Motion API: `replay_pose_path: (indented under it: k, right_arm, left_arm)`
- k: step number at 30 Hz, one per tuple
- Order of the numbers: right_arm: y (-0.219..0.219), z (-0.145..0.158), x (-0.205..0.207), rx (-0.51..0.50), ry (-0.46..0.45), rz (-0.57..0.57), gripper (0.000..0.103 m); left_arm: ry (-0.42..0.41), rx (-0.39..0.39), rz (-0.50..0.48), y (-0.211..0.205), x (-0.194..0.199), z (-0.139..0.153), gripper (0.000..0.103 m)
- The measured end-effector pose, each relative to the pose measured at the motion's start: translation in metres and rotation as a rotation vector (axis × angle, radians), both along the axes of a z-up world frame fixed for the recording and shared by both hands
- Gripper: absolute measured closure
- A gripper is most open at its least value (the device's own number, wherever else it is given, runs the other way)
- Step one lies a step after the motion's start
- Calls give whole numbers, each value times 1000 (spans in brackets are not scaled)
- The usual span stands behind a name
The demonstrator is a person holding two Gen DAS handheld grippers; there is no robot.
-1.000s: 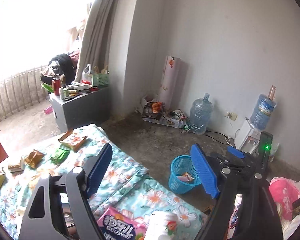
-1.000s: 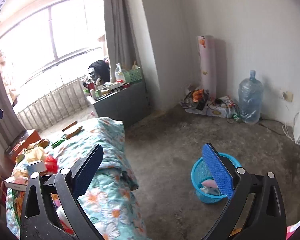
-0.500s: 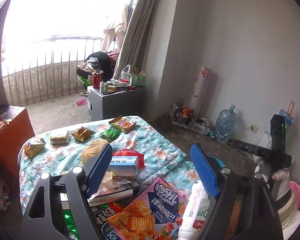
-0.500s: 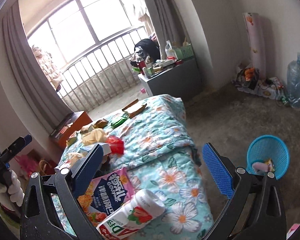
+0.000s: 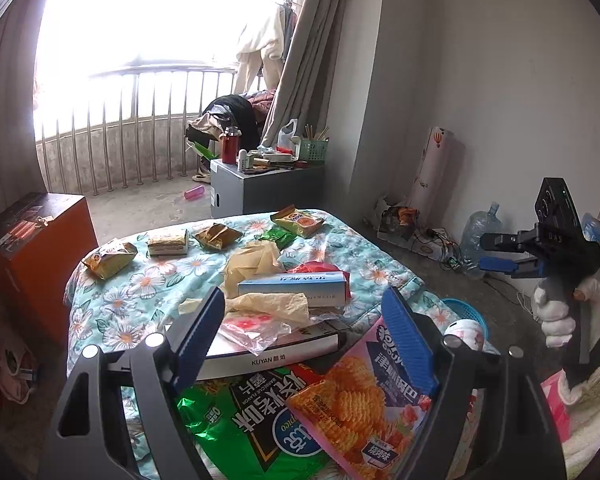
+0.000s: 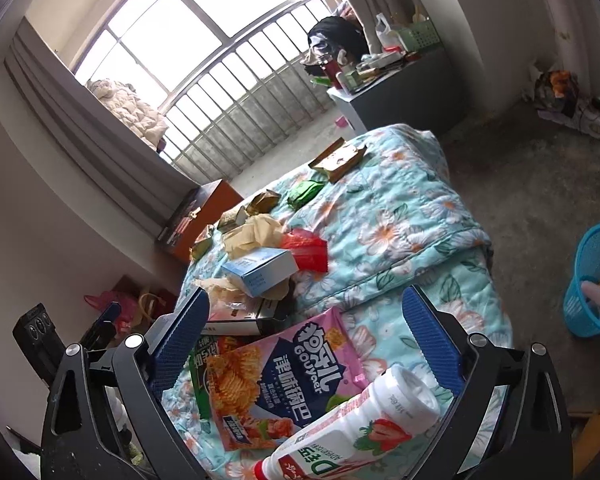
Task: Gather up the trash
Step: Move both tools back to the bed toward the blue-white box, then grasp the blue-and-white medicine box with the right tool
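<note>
Right tool (image 6: 306,344) over bottle (image 6: 356,428), cap nearest.

A bed (image 5: 148,292) fills the middle of both views, with a row of snack packets (image 5: 110,258) across its far end. Nearer lie crumpled paper (image 5: 256,264), a long carton (image 5: 292,289) resting on a flat box (image 5: 276,354), and at the bottom of the frame a chip bag (image 6: 284,376) overlapping a second bag (image 5: 252,416), with a bottle (image 6: 364,424) lying just right of it in the right wrist view. A basket (image 6: 592,280) stands on the floor at the right edge, a cabinet (image 5: 260,188) behind the bed, and a low chest (image 5: 36,240) at the left.
</note>
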State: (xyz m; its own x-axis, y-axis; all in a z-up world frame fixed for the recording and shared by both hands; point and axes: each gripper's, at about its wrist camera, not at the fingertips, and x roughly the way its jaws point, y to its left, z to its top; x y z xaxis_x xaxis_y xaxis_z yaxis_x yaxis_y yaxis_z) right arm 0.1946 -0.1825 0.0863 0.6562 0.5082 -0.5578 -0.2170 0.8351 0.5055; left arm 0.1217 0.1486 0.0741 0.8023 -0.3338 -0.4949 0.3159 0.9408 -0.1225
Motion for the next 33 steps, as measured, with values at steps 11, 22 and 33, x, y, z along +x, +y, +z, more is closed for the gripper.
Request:
replay_pose_path:
  k: [11, 22, 33]
  right_arm:
    - [32, -4, 57, 40, 150, 120, 15]
    - [55, -42, 112, 155, 388, 157, 19]
    - [82, -83, 150, 252, 597, 155, 30]
  left_arm:
    - [113, -49, -24, 24, 71, 8, 25]
    - [275, -206, -56, 42, 128, -14, 25]
    - [248, -147, -99, 40, 105, -34, 41]
